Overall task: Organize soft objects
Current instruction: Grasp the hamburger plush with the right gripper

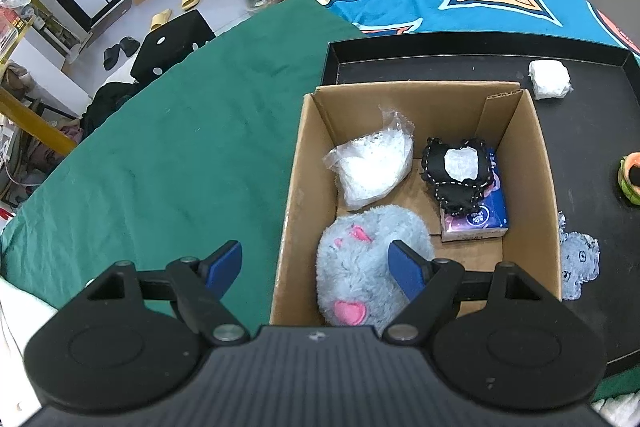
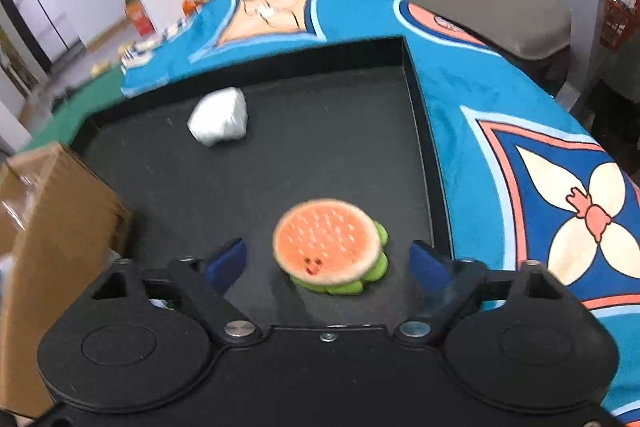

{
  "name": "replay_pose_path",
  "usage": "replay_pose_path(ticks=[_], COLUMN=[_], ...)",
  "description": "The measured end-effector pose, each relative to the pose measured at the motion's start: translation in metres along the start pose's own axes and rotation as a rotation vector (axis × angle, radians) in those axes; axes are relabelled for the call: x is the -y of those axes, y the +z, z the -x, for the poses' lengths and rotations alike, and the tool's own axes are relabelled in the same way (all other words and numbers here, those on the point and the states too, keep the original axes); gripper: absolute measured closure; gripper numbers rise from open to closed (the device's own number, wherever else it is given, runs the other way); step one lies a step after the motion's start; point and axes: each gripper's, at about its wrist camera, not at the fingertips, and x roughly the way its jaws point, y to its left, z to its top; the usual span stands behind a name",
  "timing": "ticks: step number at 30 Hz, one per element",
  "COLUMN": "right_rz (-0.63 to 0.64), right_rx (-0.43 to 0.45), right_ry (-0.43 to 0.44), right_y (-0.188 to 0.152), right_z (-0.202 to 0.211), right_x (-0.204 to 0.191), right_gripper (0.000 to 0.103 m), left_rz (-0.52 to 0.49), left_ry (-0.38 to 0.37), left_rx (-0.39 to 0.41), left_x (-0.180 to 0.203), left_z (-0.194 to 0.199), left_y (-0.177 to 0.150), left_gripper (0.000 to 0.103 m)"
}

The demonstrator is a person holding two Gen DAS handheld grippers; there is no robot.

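Low in the frame, your right gripper [image 2: 326,261] stands wide around the burger plush [image 2: 330,247], pads clear; it's soft and light, so pinch its bun edges.

In the left wrist view, the plain brown cardboard box [image 1: 416,187] holds a pale grey-blue plush toy [image 1: 360,267] with pink heart patches at 6 o'clock, a clear bag of white filling [image 1: 372,171] at 11 o'clock, and a black pouch [image 1: 456,179] edged in white stitching atop a purple-blue tissue pack [image 1: 480,219] at 3 o'clock. The burger plush [image 2: 328,247] is orange with white flecks, a red smile and a green frill. It lies on a black tray [image 2: 424,131], a white bundle [image 2: 218,117] at its 11 o'clock; around lie a teal blanket [image 2: 460,91] with orange-and-cream diamond motifs and a plain green cloth [image 1: 180,147].
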Motion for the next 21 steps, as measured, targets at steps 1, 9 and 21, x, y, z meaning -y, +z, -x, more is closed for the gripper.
replay_pose_path(ticks=[1, 9, 21], right_rz=[-0.002, -0.037, -0.028], right_rx=[-0.013, -0.033, 0.0], right_ry=[-0.007, -0.022, -0.026], right_y=[-0.001, -0.006, -0.007], right_z=[-0.002, 0.013, 0.047], right_x=[0.001, 0.004, -0.004], right_gripper=[0.046, 0.059, 0.058], left_rz=[0.003, 0.017, 0.055], left_ry=[-0.002, -0.029, -0.075], left_rx=[0.0, 0.009, 0.028], left_x=[-0.001, -0.006, -0.022], left_z=[0.0, 0.008, 0.022], left_y=[-0.001, -0.009, -0.018], left_gripper=[0.024, 0.024, 0.024])
